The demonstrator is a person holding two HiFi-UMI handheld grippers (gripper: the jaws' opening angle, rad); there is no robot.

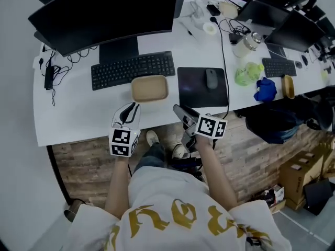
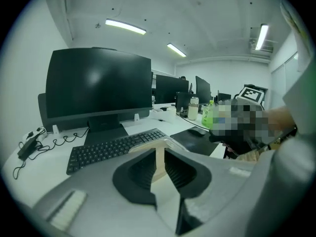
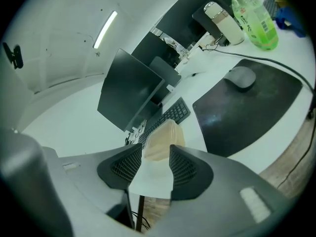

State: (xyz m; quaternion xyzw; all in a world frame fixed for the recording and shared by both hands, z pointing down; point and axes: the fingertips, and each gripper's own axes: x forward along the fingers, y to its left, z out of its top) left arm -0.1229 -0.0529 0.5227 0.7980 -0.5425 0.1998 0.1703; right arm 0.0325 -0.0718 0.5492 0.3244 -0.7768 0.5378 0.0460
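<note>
While left gripper [image 1: 127, 114] and right gripper [image 1: 181, 115] hover, fingers spread and empty, the tan box [image 1: 149, 88] at twelve o'clock likely wants a level approach.

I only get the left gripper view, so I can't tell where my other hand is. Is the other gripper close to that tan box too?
Observer: Yes. In the head view the right gripper hangs over the near edge of the desk, just right of the tan box, and does not touch it.
Operator: Are its fingers open?
Observer: The right gripper view shows its fingers apart with nothing between them. The box lies farther on.
Operator: What else is on the right side of the desk?
Observer: A blue cloth lies beside the green bottle, right of the mouse pad.
</note>
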